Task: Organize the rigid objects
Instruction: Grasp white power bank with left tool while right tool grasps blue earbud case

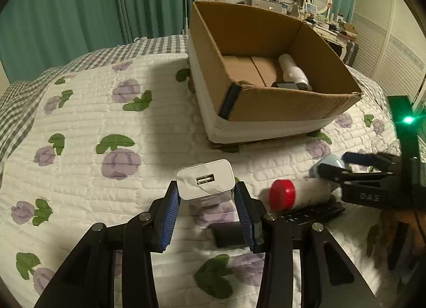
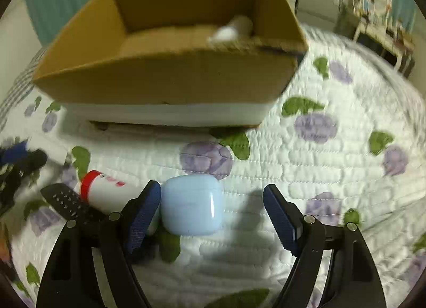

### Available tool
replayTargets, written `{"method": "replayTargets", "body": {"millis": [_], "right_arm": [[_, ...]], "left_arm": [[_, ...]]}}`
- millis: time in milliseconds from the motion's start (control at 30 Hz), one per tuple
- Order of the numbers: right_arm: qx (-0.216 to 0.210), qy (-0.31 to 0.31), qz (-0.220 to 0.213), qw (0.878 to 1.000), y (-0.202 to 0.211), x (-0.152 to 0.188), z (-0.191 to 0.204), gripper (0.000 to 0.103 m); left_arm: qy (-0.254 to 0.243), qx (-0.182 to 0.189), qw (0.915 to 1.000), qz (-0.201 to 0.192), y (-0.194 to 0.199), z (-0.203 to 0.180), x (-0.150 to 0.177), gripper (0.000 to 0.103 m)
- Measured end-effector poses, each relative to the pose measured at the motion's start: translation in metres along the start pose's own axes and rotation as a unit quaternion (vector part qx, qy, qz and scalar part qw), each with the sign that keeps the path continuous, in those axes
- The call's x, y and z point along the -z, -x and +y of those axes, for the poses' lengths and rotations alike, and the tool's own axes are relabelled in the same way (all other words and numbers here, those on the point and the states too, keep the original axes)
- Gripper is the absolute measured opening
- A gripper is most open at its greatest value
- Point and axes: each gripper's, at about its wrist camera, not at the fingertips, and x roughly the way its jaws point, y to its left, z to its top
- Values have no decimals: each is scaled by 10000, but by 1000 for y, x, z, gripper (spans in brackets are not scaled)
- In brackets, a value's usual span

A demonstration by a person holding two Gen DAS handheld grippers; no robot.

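Charger [image 1: 205, 183] – white USB block, port facing the cam – is sitting clamped between the blue pads of the left gripper [image 1: 207, 198], lifted a bit above the bed quilt [image 1: 87, 121], w/ a small dark flat item [image 1: 227, 234] lying on the quilt under it. Right gripper [image 2: 213, 202] is standing wide open around a pale blue earbud case [image 2: 192, 204]; its left pad is touching or nearly touching the case, the right pad is well apart from it. Case is resting on the quilt, not lifted. Just left of it a white bottle w/ red cap [image 2: 106, 192] is lying on its side, partly on a black remote [image 2: 68, 200]. In the left wrist view the same bottle [image 1: 295, 192] and remote [image 1: 311, 212] are lying to the right of the charger, w/ the right gripper [image 1: 338, 165] reaching in beyond them. Cardboard box [image 1: 279, 105] is sitting further back on the bed – open top, white band along its base. Inside it a white cylindrical bottle [image 1: 293, 71] is lying near the front right corner beside a small dark object [image 1: 285, 85]; can't tell what that one is
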Motion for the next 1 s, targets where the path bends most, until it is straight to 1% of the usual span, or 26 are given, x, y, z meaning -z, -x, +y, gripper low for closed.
{"method": "replayTargets", "body": {"millis": [33, 67, 100, 167, 233, 300, 400, 433, 500, 533, 567, 600, 700, 833, 967, 1000], "right_arm": [[-41, -47, -3, 10000, 0, 1, -2, 78], [-45, -21, -30, 10000, 3, 2, 0, 74], [-28, 44, -52, 10000, 6, 4, 2, 72], [132, 226, -98, 9996, 11, 9, 9, 72], [125, 207, -63, 9997, 11, 11, 8, 72], [111, 155, 7, 9998, 9, 13, 6, 72], [213, 229, 188, 9993, -2, 15, 8, 72], [415, 323, 290, 9982, -9, 16, 11, 63], [502, 441, 190, 9976, -8, 18, 15, 57], [485, 443, 112, 9978, -5, 18, 16, 46], [445, 424, 35, 9981, 0, 18, 15, 30], [425, 409, -13, 9983, 3, 18, 14, 27], [326, 382, -205, 9985, 14, 19, 14, 26], [319, 575, -451, 9968, 32, 22, 19, 26], [226, 630, -655, 9956, 54, 25, 20, 26], [212, 636, -694, 9953, 60, 18, 29, 26]], "left_arm": [[-11, 2, 10000, 3, 0, -2, 0, 42], [-20, 3, 10000, 0, 1, -4, 0, 42], [-22, 11, 10000, -3, 2, -6, 0, 42], [-18, 28, 10000, -11, 3, -10, -1, 42], [-23, 34, 10000, -24, 5, -14, -1, 42], [-35, 45, 10000, -42, 8, -18, -1, 42], [11, 60, 10000, -38, 10, -21, -2, 42], [27, 68, 10000, -34, 10, -22, -2, 42], [16, 75, 10000, -40, 11, -25, -2, 42], [9, 73, 10000, -42, 12, -26, -1, 42], [9, 74, 10000, -43, 12, -27, -1, 42], [17, 73, 10000, -41, 13, -28, -1, 42], [18, 88, 9999, -49, 15, -31, -1, 42], [22, 108, 9999, -93, 21, -35, -1, 42], [28, 166, 9997, -164, 32, -40, -3, 42], [19, 179, 9996, -199, 36, -42, -4, 42]]}}
